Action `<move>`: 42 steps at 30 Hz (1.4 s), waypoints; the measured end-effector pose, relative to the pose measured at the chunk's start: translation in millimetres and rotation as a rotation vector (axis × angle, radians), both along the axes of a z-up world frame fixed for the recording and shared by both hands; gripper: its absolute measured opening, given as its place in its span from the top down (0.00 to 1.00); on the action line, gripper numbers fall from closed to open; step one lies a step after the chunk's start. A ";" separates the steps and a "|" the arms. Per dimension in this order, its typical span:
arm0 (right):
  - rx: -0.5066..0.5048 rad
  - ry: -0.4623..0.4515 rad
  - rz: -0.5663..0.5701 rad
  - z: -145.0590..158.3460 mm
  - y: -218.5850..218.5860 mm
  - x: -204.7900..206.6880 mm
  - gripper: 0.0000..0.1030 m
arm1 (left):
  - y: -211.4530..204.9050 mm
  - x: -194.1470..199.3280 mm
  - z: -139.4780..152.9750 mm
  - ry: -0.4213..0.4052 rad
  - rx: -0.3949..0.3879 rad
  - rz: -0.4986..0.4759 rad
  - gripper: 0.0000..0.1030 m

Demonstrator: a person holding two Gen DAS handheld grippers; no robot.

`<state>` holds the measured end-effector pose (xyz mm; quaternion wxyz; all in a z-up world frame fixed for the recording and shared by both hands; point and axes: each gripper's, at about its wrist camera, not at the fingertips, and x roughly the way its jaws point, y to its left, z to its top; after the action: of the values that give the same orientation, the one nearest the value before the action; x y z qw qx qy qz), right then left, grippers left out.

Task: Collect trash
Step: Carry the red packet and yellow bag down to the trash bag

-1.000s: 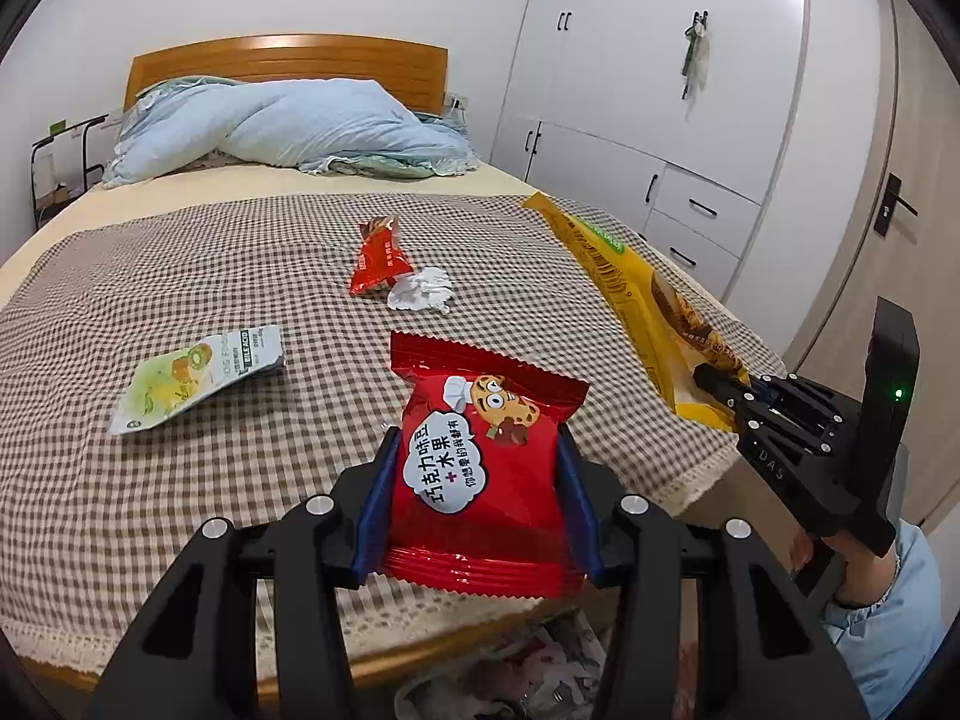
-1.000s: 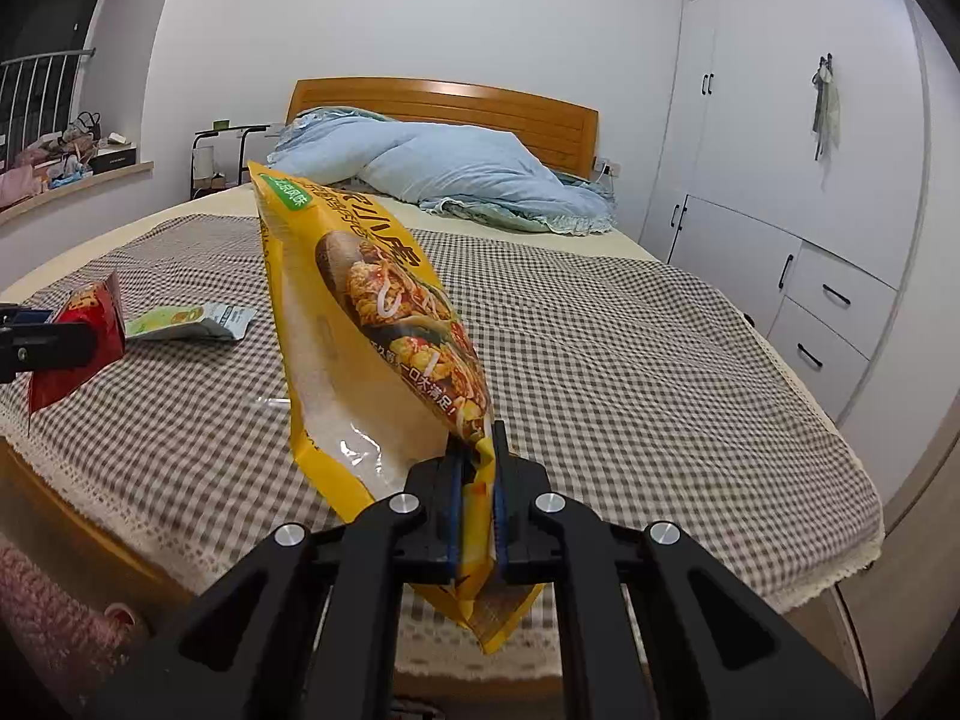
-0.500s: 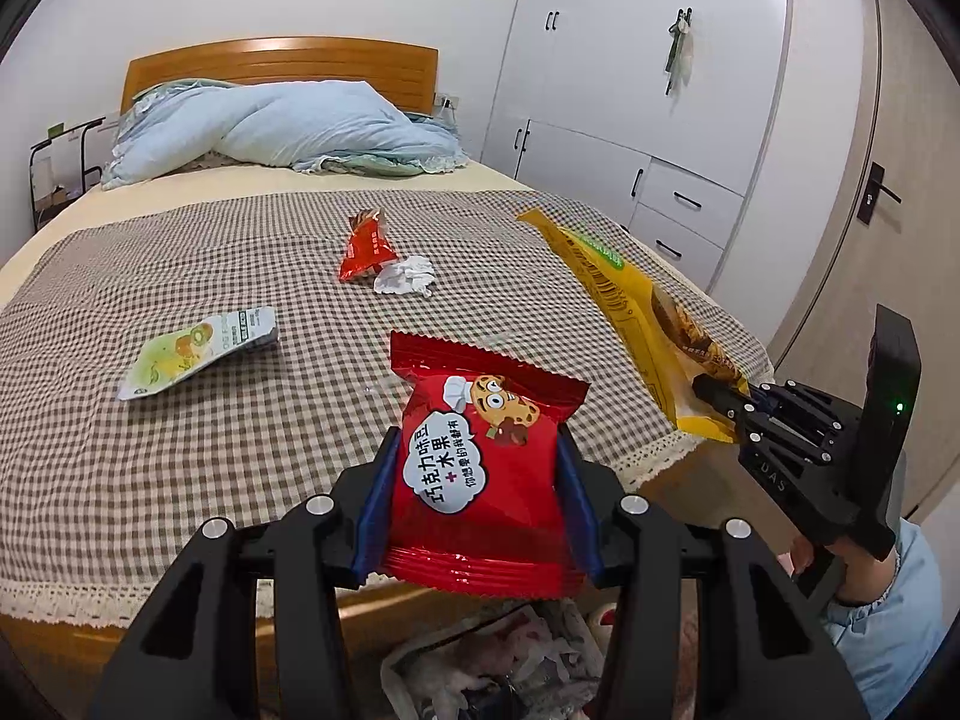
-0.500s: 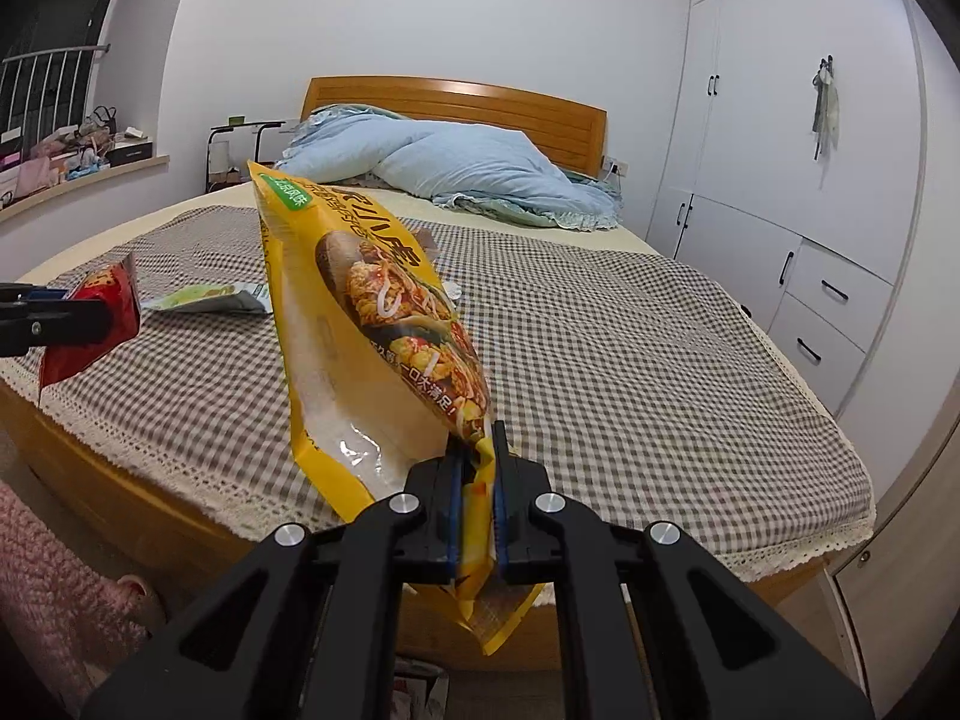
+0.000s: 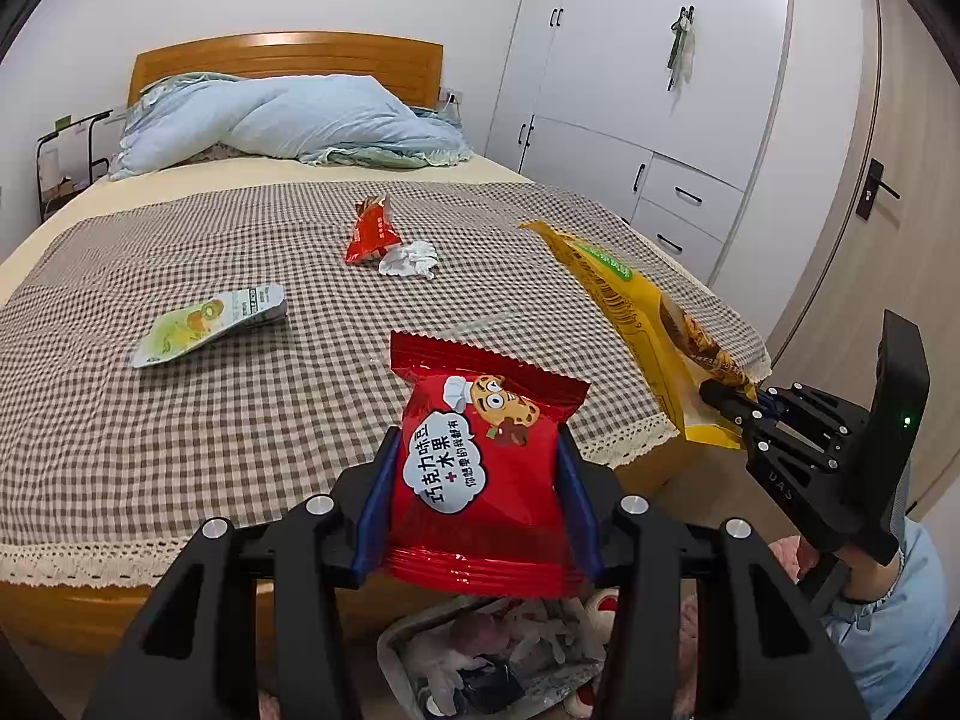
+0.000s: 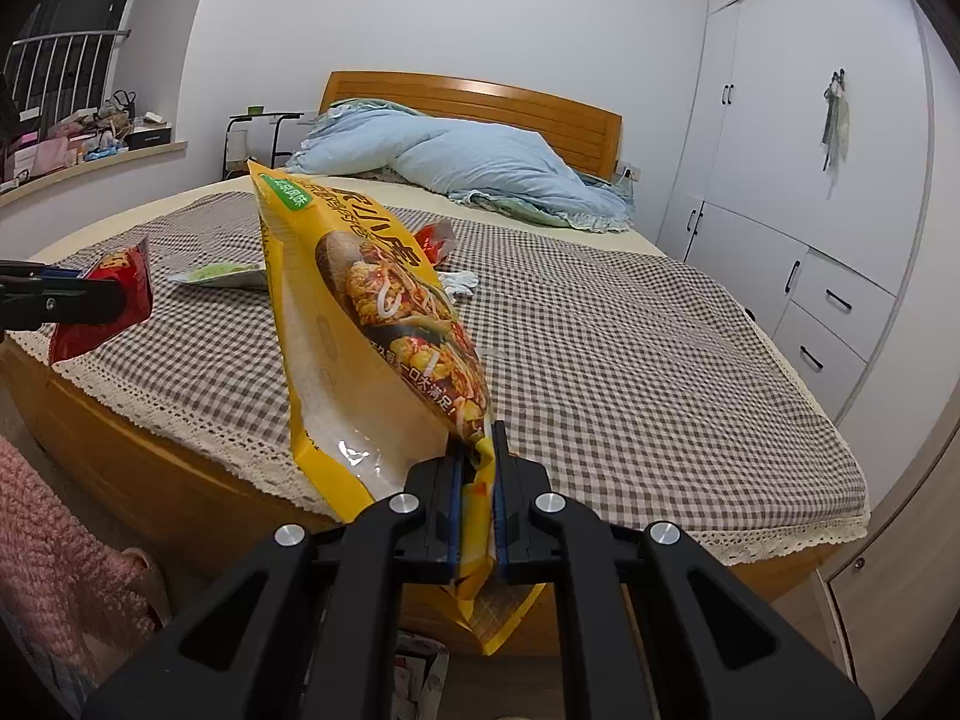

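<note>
Holding: I am pinching the red cookie packet (image 5: 486,468) across its width in my left tongs (image 5: 477,501), above the trash bag (image 5: 480,660) on the floor past the foot of the bed (image 5: 180,420).
Right tongs (image 6: 477,510): these are pressing together on a bottom corner of the yellow snack bag (image 6: 372,324), which is sticking up and leaning left.
Risking a miss: I am judging the yellow bag long and floppy, so it may be catching the rim and sliding out.
Risking a slip: the glossy red packet may be squirting free.
Waiting on the bed: green pouch (image 5: 210,324), small red wrapper (image 5: 372,231), crumpled tissue (image 5: 411,259).
</note>
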<state>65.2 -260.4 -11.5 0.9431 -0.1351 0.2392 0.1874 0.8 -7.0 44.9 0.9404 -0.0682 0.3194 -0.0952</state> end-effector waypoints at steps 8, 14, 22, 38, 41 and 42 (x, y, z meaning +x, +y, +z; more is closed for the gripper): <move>-0.008 0.014 0.020 -6.6 -2.4 -13.2 0.92 | -0.7 -12.9 -7.2 0.019 0.004 0.001 0.55; -0.017 0.027 0.029 -11.6 -4.7 -22.5 0.92 | -3.7 -20.3 -13.8 0.037 0.005 -0.004 0.55; -0.049 0.038 0.038 -18.8 -5.1 -34.7 0.92 | -9.2 -29.6 -27.6 0.068 0.021 -0.014 0.55; -0.099 0.098 0.071 -44.1 -5.6 -46.9 0.92 | -5.2 -36.1 -64.3 0.154 0.021 -0.005 0.55; -0.109 0.113 0.077 -49.1 -5.6 -48.3 0.92 | -4.7 -37.3 -73.7 0.172 0.021 -0.004 0.55; -0.112 0.119 0.079 -51.1 -5.5 -48.6 0.92 | -4.6 -37.6 -76.2 0.178 0.021 -0.004 0.55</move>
<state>16.7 -266.0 -62.5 0.9100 -0.1857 0.2995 0.2186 -36.8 -11.6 -31.4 0.9088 -0.0658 0.4027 -0.0873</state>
